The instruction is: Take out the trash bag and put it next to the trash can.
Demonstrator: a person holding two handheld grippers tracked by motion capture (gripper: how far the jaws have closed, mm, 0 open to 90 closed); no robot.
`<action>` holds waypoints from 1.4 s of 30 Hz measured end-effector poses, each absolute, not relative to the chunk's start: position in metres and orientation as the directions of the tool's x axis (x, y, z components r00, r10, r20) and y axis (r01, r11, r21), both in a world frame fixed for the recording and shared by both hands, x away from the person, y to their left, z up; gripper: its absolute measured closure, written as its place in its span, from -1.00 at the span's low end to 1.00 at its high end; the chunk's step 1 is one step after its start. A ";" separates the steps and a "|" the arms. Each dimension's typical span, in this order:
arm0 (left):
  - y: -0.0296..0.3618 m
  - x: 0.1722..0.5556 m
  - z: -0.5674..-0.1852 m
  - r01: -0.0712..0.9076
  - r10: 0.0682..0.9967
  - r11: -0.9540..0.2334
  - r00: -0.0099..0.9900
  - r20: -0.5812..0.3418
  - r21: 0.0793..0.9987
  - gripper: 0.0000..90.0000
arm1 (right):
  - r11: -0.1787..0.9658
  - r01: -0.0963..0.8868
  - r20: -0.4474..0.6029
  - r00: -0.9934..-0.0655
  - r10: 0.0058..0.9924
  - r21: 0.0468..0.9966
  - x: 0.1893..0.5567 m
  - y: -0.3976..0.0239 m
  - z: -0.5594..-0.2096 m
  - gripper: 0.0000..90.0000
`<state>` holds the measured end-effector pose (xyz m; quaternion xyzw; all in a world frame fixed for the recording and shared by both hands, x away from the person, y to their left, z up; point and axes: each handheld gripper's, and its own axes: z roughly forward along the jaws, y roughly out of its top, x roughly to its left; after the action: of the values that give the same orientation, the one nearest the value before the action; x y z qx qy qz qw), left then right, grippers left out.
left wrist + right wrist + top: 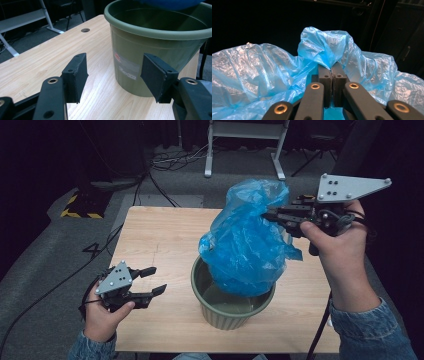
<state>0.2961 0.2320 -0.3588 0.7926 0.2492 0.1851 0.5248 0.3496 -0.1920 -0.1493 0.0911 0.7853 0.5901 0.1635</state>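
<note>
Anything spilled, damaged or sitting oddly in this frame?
Nothing spilled or broken. The blue plastic bag is bunched and only partly in the green pot, pinched by the right hand-held gripper.

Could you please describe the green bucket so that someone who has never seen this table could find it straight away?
Look at the light wooden table and go to its near edge, about the middle. There stands a round olive-green bucket with a thick rolled rim and a small label on its side. A crumpled blue plastic bag, pinched by the right gripper, hangs into its mouth, and the left gripper waits open beside it.
</note>
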 end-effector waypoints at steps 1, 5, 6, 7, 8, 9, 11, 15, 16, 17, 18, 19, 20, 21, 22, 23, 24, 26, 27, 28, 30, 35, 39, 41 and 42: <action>0.232 0.296 -0.359 0.201 0.589 -0.324 0.808 0.030 0.924 -0.16 | 0.282 -0.054 -0.153 -0.928 0.341 0.958 0.349 -0.194 -0.147 0.98; 0.231 0.298 -0.360 0.203 0.587 -0.325 0.809 0.029 0.924 -0.16 | 0.265 -0.065 -0.161 -0.919 0.360 0.962 0.345 -0.201 -0.141 0.98; 0.231 0.298 -0.361 0.202 0.588 -0.323 0.809 0.029 0.924 -0.16 | 0.261 -0.069 -0.165 -0.916 0.366 0.963 0.344 -0.203 -0.138 0.98; 0.231 0.298 -0.361 0.202 0.587 -0.322 0.809 0.027 0.925 -0.16 | 0.257 -0.071 -0.166 -0.914 0.370 0.964 0.344 -0.204 -0.137 0.98; 0.231 0.298 -0.361 0.204 0.588 -0.321 0.809 0.025 0.925 -0.16 | 0.253 -0.073 -0.167 -0.912 0.374 0.965 0.343 -0.206 -0.136 0.98; 0.231 0.298 -0.361 0.204 0.587 -0.320 0.809 0.025 0.925 -0.16 | 0.251 -0.076 -0.170 -0.909 0.379 0.965 0.342 -0.208 -0.134 0.98; 0.231 0.298 -0.362 0.204 0.586 -0.321 0.810 0.025 0.925 -0.16 | 0.245 -0.083 -0.177 -0.903 0.392 0.966 0.341 -0.212 -0.132 0.98; 0.231 0.299 -0.362 0.205 0.585 -0.317 0.810 0.021 0.926 -0.16 | 0.233 -0.089 -0.180 -0.895 0.409 0.968 0.338 -0.219 -0.128 0.98; 0.231 0.299 -0.362 0.205 0.587 -0.315 0.810 0.020 0.927 -0.16 | 0.233 -0.090 -0.182 -0.893 0.412 0.968 0.338 -0.221 -0.127 0.98; 0.232 0.299 -0.362 0.206 0.586 -0.316 0.810 0.020 0.926 -0.16 | 0.233 -0.091 -0.184 -0.890 0.417 0.968 0.338 -0.223 -0.126 0.98; 0.232 0.300 -0.362 0.206 0.586 -0.315 0.810 0.019 0.926 -0.16 | 0.232 -0.092 -0.185 -0.887 0.422 0.968 0.337 -0.225 -0.125 0.98; 0.231 0.300 -0.362 0.206 0.586 -0.314 0.810 0.019 0.927 -0.16 | 0.232 -0.092 -0.186 -0.885 0.427 0.968 0.337 -0.227 -0.125 0.98; 0.231 0.301 -0.362 0.206 0.585 -0.313 0.811 0.017 0.927 -0.16 | 0.232 -0.093 -0.188 -0.882 0.432 0.968 0.336 -0.229 -0.124 0.98; 0.231 0.301 -0.363 0.207 0.584 -0.312 0.811 0.016 0.927 -0.16 | 0.232 -0.093 -0.189 -0.879 0.437 0.968 0.336 -0.232 -0.123 0.98; 0.231 0.301 -0.363 0.207 0.584 -0.311 0.812 0.015 0.928 -0.16 | 0.233 -0.094 -0.192 -0.876 0.443 0.968 0.335 -0.234 -0.123 0.98; 0.230 0.302 -0.363 0.207 0.581 -0.312 0.813 0.014 0.927 -0.17 | 0.236 -0.097 -0.197 -0.873 0.447 0.967 0.335 -0.236 -0.122 0.98; 0.230 0.302 -0.363 0.207 0.581 -0.313 0.814 0.015 0.927 -0.17 | 0.240 -0.098 -0.200 -0.870 0.451 0.966 0.334 -0.239 -0.121 0.98; 0.230 0.303 -0.363 0.208 0.580 -0.314 0.815 0.014 0.926 -0.17 | 0.241 -0.097 -0.201 -0.865 0.460 0.966 0.333 -0.243 -0.120 0.97; 0.229 0.303 -0.363 0.207 0.578 -0.313 0.816 0.013 0.927 -0.17 | 0.242 -0.096 -0.202 -0.863 0.464 0.966 0.333 -0.245 -0.119 0.97; 0.229 0.304 -0.363 0.208 0.578 -0.312 0.816 0.012 0.927 -0.17 | 0.243 -0.094 -0.202 -0.860 0.469 0.965 0.332 -0.248 -0.119 0.97; 0.228 0.304 -0.364 0.207 0.577 -0.313 0.817 0.013 0.927 -0.17 | 0.246 -0.090 -0.202 -0.854 0.479 0.965 0.332 -0.253 -0.118 0.97; 0.228 0.304 -0.364 0.209 0.577 -0.313 0.817 0.011 0.926 -0.17 | 0.256 -0.081 -0.204 -0.839 0.503 0.963 0.331 -0.267 -0.119 0.97; 0.229 0.304 -0.364 0.212 0.581 -0.312 0.814 0.009 0.926 -0.17 | 0.261 -0.080 -0.210 -0.827 0.521 0.962 0.330 -0.278 -0.120 0.97; 0.229 0.304 -0.364 0.213 0.581 -0.313 0.814 0.009 0.926 -0.17 | 0.270 -0.078 -0.215 -0.820 0.530 0.960 0.330 -0.283 -0.122 0.97; 0.230 0.304 -0.365 0.214 0.582 -0.313 0.813 0.009 0.926 -0.17 | 0.276 -0.072 -0.216 -0.815 0.537 0.959 0.331 -0.286 -0.124 0.97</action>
<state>0.3036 0.2297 -0.3648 0.7912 0.2515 0.1742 0.5295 0.3306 -0.2857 -0.1238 0.1541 0.7544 0.5818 0.2621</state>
